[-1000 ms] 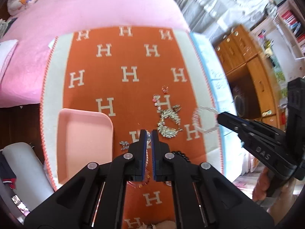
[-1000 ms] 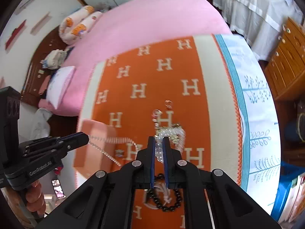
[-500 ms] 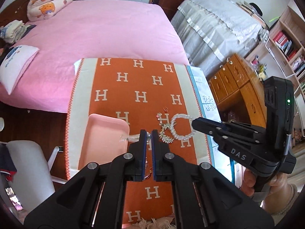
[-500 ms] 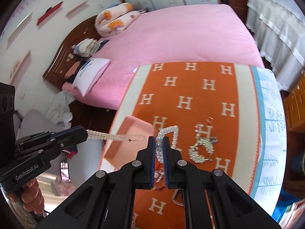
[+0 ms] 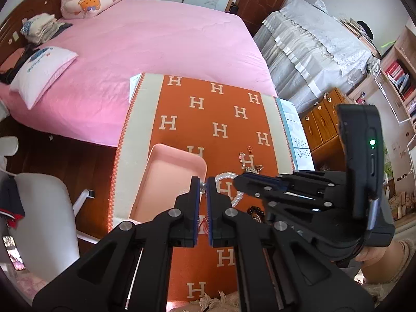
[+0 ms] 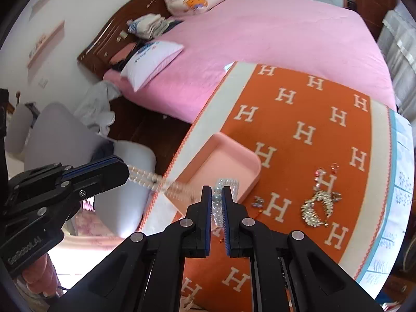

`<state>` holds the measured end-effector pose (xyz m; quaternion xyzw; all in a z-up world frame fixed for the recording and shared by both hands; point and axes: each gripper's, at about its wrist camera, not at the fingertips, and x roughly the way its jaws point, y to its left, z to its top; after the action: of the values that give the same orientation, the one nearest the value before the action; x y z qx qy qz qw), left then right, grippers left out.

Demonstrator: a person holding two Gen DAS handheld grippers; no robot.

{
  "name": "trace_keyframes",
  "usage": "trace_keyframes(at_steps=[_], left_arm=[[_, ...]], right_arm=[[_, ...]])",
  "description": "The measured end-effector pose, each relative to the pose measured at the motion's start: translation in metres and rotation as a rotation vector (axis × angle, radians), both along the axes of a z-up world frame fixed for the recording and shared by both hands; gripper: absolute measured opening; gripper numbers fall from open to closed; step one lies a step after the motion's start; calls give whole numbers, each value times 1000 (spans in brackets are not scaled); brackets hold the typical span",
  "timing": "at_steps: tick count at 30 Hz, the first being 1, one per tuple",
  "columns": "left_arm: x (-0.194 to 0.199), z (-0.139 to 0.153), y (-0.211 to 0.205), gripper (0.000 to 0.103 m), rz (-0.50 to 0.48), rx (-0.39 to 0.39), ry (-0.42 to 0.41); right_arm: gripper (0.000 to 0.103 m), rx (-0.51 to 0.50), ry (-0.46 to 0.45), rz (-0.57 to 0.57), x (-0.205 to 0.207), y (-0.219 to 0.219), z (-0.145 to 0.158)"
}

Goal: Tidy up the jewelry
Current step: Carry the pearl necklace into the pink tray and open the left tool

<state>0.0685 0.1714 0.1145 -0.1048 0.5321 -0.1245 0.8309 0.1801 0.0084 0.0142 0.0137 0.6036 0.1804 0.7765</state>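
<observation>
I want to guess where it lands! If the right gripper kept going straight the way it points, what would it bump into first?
Probably the pink tray: the right gripper, shut on the pearl necklace, points at the tray's near corner. Depth is hard to judge, so it might meet the orange blanket beside it.

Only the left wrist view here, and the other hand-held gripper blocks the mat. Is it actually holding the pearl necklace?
Observer: Yes, the right hand-held gripper is shut on the pearl necklace.
Operator: Where does the strand run?
Observer: From the left hand-held gripper to the right one, crossing the white border of the orange mat by the pink tray.
Operator: What's hidden behind that gripper?
Observer: A silver brooch lying on the mat, right of the tray.
</observation>
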Motion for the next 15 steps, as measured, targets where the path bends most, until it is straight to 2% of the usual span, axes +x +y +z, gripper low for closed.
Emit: trace_keyframes(at_steps=[6,15], left_arm=[[-2,-33,13,2,28,-13,67],[1,-106,16,3,58,35,178]], right_arm=[[7,-36,55,51,9,33,-34],[8,-72,168,57,16,48,-97]])
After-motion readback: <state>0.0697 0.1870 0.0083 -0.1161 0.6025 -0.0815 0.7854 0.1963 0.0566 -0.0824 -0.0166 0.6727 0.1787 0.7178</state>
